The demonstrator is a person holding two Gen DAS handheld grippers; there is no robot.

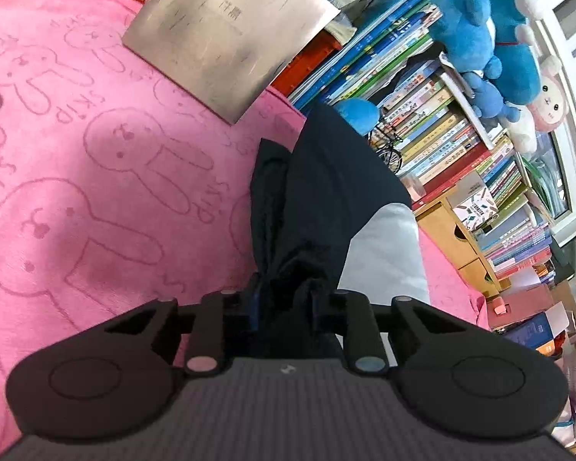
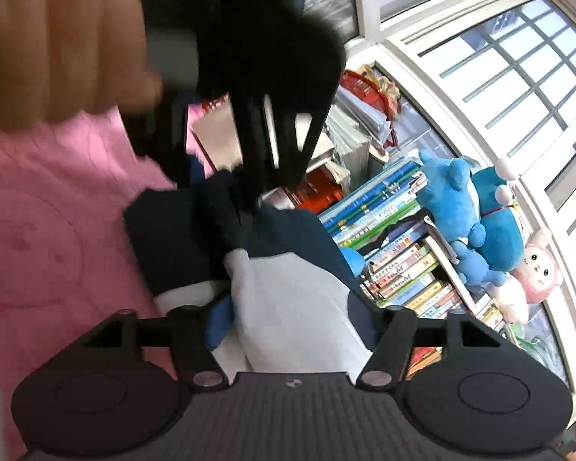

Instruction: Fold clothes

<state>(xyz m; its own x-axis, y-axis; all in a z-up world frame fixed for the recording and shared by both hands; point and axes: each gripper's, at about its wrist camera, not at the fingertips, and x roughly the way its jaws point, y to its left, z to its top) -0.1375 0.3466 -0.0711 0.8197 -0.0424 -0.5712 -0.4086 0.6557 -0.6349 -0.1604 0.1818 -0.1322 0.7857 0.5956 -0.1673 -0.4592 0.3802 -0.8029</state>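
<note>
Pink rabbit-print blanket (image 1: 96,161) spread across the work surface, with a grey metal plate (image 1: 226,34) lying on its far part and stacked books (image 1: 434,130) topped by blue plush toys (image 1: 476,38) beyond its edge. Navy-and-white garment (image 1: 326,192) draped over the blanket's right part, bunched navy end pinched tight between the nearly closed jaws of the left gripper (image 1: 284,299). Right gripper (image 2: 295,319) set with jaws apart, white panel of the garment (image 2: 288,307) between them and not visibly pressed; blurred hand (image 2: 53,38) on the other gripper at upper left.
</note>
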